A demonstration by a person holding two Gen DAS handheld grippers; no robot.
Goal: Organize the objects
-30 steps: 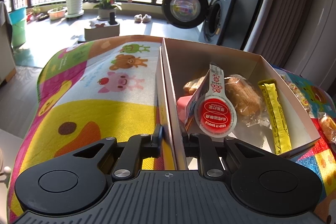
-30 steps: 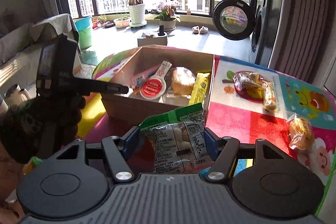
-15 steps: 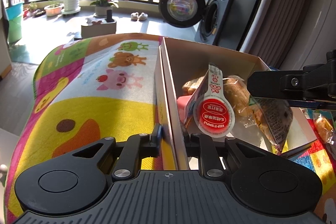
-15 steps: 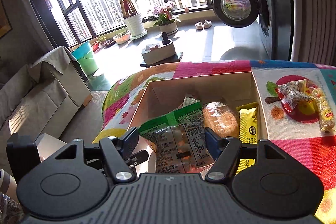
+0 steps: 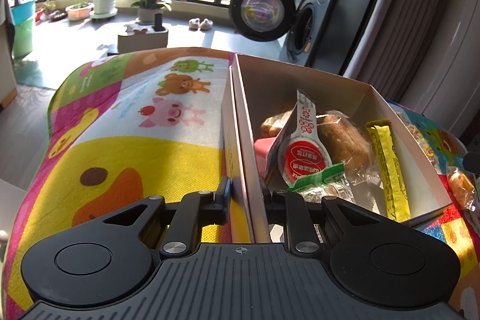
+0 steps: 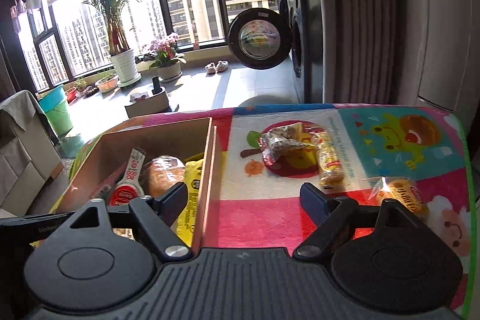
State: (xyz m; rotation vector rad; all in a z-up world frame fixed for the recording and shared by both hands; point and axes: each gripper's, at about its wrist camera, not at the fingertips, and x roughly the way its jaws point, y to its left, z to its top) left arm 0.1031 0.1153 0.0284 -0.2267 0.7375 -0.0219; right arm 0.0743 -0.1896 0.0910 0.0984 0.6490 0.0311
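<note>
Right wrist view shows my right gripper spread wide and empty, straddling the box's right wall, one finger over the box interior and the other over the mat. Half a second ago it held the green-topped snack bag above the box; that bag now lies inside, at the near end against the red round-label pack, so the drop is done. My left gripper has not shifted: narrow, pinching the left wall of the cardboard box to steady it. Three wrapped snacks remain on the mat: a crinkled clear bag, a long yellow-red bar just beside it, and a round orange bun pack nearest my right finger. I judge all three light, soft and slick in their film, easily crushed; I would take the bun pack across its middle with a gentle close, or by the crimped end seam.
</note>
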